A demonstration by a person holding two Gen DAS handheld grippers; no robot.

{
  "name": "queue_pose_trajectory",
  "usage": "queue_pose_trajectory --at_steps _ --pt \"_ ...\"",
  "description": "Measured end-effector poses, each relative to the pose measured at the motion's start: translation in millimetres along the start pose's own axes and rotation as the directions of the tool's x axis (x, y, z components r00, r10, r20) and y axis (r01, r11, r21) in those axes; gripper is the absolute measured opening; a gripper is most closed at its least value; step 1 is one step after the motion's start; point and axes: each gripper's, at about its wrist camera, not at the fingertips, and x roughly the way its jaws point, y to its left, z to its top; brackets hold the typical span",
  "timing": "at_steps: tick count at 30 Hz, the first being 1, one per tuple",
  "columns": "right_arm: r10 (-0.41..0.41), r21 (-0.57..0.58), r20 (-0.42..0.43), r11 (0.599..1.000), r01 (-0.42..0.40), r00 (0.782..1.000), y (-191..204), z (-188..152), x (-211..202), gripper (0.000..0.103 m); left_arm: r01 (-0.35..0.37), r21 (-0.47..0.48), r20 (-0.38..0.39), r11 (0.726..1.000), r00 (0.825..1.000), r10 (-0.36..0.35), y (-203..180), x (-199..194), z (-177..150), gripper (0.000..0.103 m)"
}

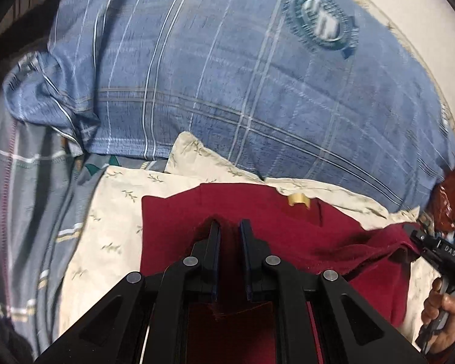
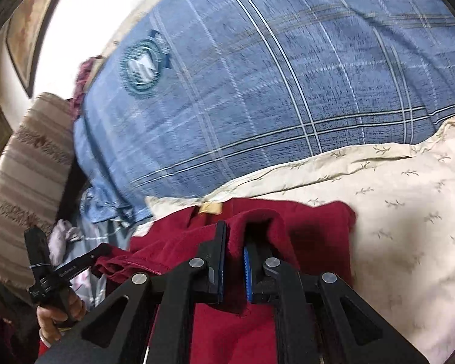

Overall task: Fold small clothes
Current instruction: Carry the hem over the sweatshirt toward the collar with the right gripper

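The dark red garment [image 1: 227,209] lies on a cream bed sheet printed with small leaf sprigs [image 1: 112,212], just in front of a large blue plaid pillow [image 1: 227,75] that bears a round emblem. A cream neck label [image 1: 298,199] shows at the garment's far edge.

The left tool [image 1: 230,227] has its jaws drawn narrow and pinched on a raised ridge of the red fabric; cloth fills the slim gap between the pads and hangs beneath the tool. The right tool [image 2: 235,236] is likewise nearly closed, with a fold of the same garment draped up over and between its pads, the blue ribbed pad [image 2: 247,270] showing beside the cloth.

Each wrist view catches the other tool at its edge, with a hand [image 1: 443,312] wrapped round the handle. Both views are motion-blurred, so the emblem cannot be read. A grey plaid cloth [image 1: 24,182] lies at the left of the bed, and a striped beige cushion [image 2: 30,166] sits beside the pillow.
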Motion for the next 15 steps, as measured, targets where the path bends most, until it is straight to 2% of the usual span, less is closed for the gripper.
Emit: queue_pose_trajectory --at_steps 3,5,7,8,9,10,12,15 --pt "0.007 0.063 -0.046 0.998 -0.004 0.999 -17.1 6.8 28.8 0.011 0.007 -0.013 -0.032 1.000 0.999 -0.007 7.9 26.9 8.7 0.017" --pt "0.004 0.098 -0.089 0.995 0.005 0.996 -28.0 11.4 44.9 0.023 0.012 -0.022 -0.036 1.000 0.999 -0.013 12.8 36.7 14.5 0.025" --pt "-0.018 0.083 -0.095 0.996 0.026 0.995 -30.6 15.1 45.8 0.036 -0.024 -0.020 0.007 0.999 1.000 0.025 16.2 33.2 19.9 0.070" --pt "-0.040 0.068 -0.075 0.997 0.045 0.996 -29.6 16.3 39.4 0.044 -0.035 -0.030 0.061 0.999 0.997 0.036 19.3 24.9 21.0 0.074" --pt "-0.057 0.059 -0.042 0.996 0.060 0.997 -28.2 17.3 29.6 0.046 -0.027 -0.045 0.088 0.999 0.996 0.031 22.3 20.6 22.3 0.074" --pt "-0.069 0.059 -0.006 0.996 0.069 0.998 -27.2 17.5 18.7 0.050 -0.018 -0.051 0.091 0.999 0.996 0.023 24.0 17.6 21.3 0.074" --pt "-0.064 0.045 0.025 0.997 0.063 0.998 -21.2 15.7 3.1 0.050 -0.013 -0.057 0.075 0.998 0.997 0.017 26.1 19.8 21.1 0.074" --pt "-0.052 -0.070 -0.016 0.996 0.050 0.999 2.2 3.6 2.6 0.050 -0.055 -0.034 0.054 0.998 0.997 0.057 23.4 29.2 15.9 0.074"
